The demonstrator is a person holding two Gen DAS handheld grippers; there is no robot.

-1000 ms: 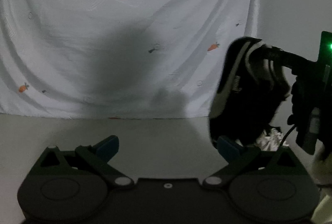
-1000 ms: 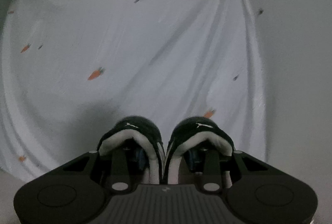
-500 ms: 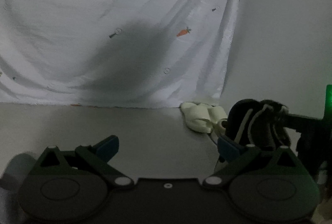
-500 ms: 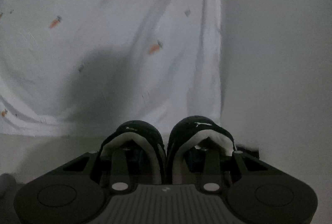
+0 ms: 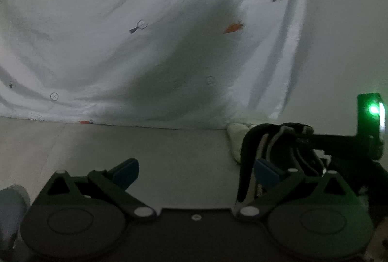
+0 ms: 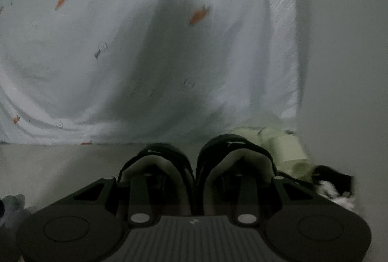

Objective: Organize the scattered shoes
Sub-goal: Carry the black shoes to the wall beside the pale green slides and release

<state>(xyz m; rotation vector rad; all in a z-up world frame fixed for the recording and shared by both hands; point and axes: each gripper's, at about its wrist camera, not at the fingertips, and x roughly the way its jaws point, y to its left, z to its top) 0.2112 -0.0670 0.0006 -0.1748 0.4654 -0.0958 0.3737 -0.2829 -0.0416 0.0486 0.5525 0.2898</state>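
Your right gripper (image 6: 194,179) is clenched on a pair of black shoes (image 6: 232,148) with pale lining, one finger pushed down inside each shoe's opening so the two inner walls are pinched together between them; the shoes sit side by side, toes pointing away from you toward the white sheet (image 6: 121,56) printed with small orange carrots; that sheet hangs to the floor (image 6: 60,165) and meets it in a straight seam; just past the right-hand shoe, against the foot of the sheet and the plain wall (image 6: 339,68), lies a pair of pale cream slippers (image 6: 283,145), and lower right of them you can see something dark with white laces, too blurred to name; in your left wrist view the black pair (image 5: 271,143) shows from the side at the right, low over the floor and just in front of the cream slippers (image 5: 236,138), with the right tool's dark body and its green light (image 5: 373,109) behind them; your left gripper (image 5: 196,170) stands released, its blue-padded fingers (image 5: 126,171) spread wide with only bare floor between them; a broad dark shadow falls on the sheet in both views; a grey rounded shape sits at the lower left edge of the left view, too dim to identify.
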